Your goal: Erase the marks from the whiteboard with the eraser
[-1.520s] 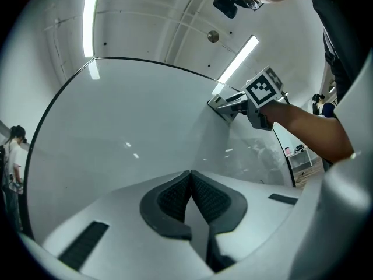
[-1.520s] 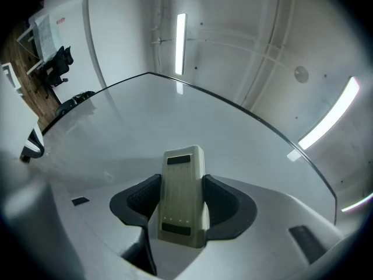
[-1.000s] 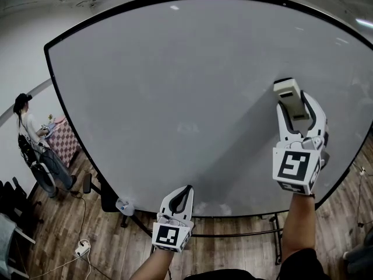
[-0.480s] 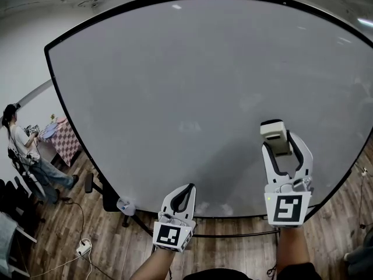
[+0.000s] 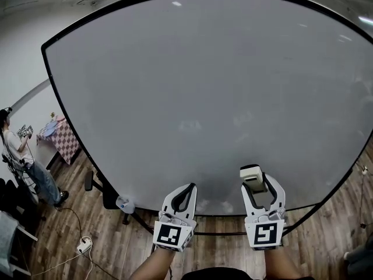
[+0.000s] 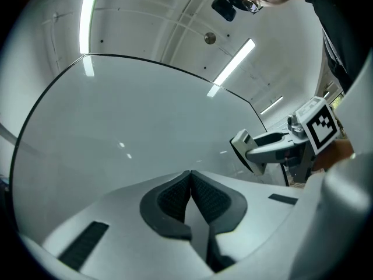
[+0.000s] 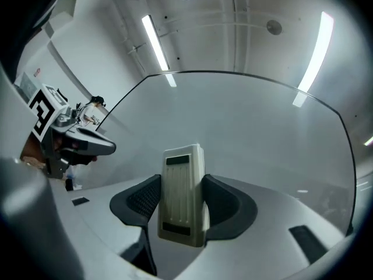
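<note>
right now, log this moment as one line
left gripper: shut, empty | right gripper: shut on eraser | eraser: low before whiteboard, near bottom edge | contact: cannot tell

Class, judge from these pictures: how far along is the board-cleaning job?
Done: most of the whiteboard looks clean. In hand: the right hand-held gripper grips the eraser near the lower edge. To do: faint smudges mid-board and along the bottom.
</note>
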Available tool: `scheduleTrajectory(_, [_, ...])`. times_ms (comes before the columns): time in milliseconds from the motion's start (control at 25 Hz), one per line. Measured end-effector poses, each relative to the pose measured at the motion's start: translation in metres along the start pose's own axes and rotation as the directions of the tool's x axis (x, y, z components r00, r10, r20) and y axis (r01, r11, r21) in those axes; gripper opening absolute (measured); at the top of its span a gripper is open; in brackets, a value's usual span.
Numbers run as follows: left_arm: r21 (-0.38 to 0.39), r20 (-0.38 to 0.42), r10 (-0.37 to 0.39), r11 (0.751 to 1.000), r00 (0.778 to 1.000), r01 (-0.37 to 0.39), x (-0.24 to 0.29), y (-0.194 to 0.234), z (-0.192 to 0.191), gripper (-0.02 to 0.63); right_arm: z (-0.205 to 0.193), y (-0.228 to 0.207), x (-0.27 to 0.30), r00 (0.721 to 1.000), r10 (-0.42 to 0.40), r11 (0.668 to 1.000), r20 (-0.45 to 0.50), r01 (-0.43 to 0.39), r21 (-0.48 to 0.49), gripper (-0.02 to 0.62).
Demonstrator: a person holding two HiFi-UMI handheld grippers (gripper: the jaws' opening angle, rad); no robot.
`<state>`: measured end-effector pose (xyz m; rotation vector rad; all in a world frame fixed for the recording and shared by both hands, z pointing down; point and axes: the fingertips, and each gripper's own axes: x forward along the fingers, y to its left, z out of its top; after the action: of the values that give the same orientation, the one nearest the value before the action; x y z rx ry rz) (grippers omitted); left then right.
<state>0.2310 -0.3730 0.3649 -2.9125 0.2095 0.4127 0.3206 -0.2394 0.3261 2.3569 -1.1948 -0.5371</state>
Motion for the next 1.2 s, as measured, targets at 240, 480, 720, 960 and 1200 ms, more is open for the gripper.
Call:
scheduleTrajectory(240, [-0.002, -0.013, 0.014, 1.0, 1.0, -0.014, -0.002, 0.002, -0.009, 0.02, -0.036, 0.028, -0.011, 0.999, 0.035, 0.989, -0.035, -0.03, 0.143, 0.258])
scheduleTrajectory(480, [-0.008, -0.021, 0.016, 1.0, 1.0, -0.017, -0.007, -0.007, -0.012, 0.02, -0.039, 0.032, -0.022, 0.999, 0.04, 0.988, -0.035, -0.035, 0.153, 0.255])
scheduleTrajectory(720, [-0.014, -0.024, 0.014, 1.0, 1.0, -0.015, -0.008, -0.01, -0.013, 0.02, -0.032, 0.027, -0.023, 1.0, 0.025, 0.989, -0.008, -0.023, 0.145, 0.255])
scheduleTrajectory(960, [-0.019, -0.031, 0.012, 1.0, 0.999, -0.012, -0.008, -0.007, -0.015, 0.02, -0.026, 0.029, -0.017, 1.0, 0.026, 0.988, 0.012, -0.027, 0.152, 0.255])
scheduleTrajectory(1200, [-0.018, -0.034, 0.005, 1.0, 0.999, -0.006, -0.008, -0.013, -0.015, 0.02, -0.021, 0.031, -0.018, 0.999, 0.03, 0.988, 0.033, -0.035, 0.148, 0.255])
